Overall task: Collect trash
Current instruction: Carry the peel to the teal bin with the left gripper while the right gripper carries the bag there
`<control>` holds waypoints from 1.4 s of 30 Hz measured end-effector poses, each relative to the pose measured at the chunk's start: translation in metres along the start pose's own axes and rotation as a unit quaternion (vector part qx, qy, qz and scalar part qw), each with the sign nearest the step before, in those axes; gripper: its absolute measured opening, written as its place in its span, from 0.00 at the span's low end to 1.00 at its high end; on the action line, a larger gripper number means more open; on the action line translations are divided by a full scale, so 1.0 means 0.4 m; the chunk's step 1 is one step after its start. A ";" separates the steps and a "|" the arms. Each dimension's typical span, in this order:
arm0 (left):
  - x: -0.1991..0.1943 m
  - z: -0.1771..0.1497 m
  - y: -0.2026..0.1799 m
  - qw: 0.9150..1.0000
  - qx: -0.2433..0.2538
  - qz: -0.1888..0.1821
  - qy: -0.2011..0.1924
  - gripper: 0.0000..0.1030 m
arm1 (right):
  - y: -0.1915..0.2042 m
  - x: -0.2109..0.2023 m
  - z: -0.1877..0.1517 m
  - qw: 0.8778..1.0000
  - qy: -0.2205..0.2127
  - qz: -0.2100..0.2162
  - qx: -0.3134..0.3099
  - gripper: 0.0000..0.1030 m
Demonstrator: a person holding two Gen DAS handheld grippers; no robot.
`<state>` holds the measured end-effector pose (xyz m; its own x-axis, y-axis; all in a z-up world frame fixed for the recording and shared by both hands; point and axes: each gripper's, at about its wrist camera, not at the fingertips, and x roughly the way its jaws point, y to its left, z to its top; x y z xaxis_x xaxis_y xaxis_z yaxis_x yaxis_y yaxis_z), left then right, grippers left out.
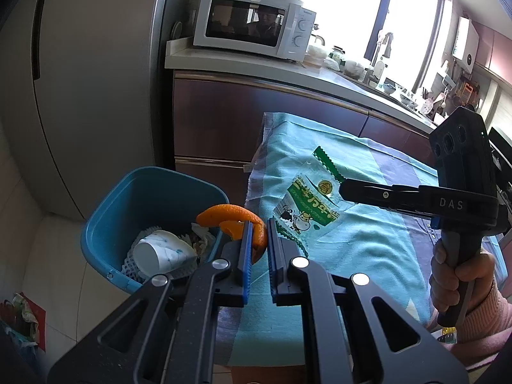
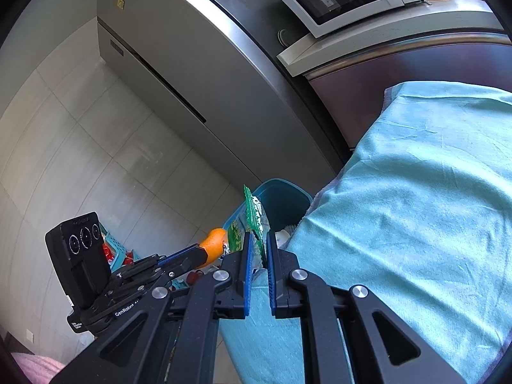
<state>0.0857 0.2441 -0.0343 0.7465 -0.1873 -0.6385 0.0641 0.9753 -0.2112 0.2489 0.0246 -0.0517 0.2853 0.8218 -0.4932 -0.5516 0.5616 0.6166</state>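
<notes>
Blue plastic bin [image 1: 150, 198]: rigid, stands on the floor beside the teal-clothed table [image 1: 368, 249]; holds a paper cup [image 1: 160, 252] and foam netting. Green-and-white snack wrapper [image 1: 304, 204]: thin film, light, slippery, crinkles; best taken by an edge; right gripper [image 2: 257, 256] is clamped on its serrated edge, wrapper lifted off the cloth. Orange peel [image 1: 236, 220]: curled, soft, light, tears easily; left gripper [image 1: 257, 246] pinches it just over the bin rim.
</notes>
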 end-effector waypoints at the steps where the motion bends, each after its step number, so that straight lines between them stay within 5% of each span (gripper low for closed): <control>1: -0.001 0.000 0.003 1.000 -0.001 0.001 0.000 0.09 | 0.001 0.003 0.002 1.000 0.001 0.000 0.000 0.07; 42: 0.051 0.008 0.078 0.999 -0.018 0.038 0.013 0.09 | 0.035 0.130 0.035 0.999 0.032 -0.010 -0.010 0.07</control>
<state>0.1050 0.2711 -0.0517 0.7311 -0.1157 -0.6724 -0.0164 0.9823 -0.1867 0.2668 0.0764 -0.0602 0.2464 0.8027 -0.5431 -0.5626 0.5748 0.5942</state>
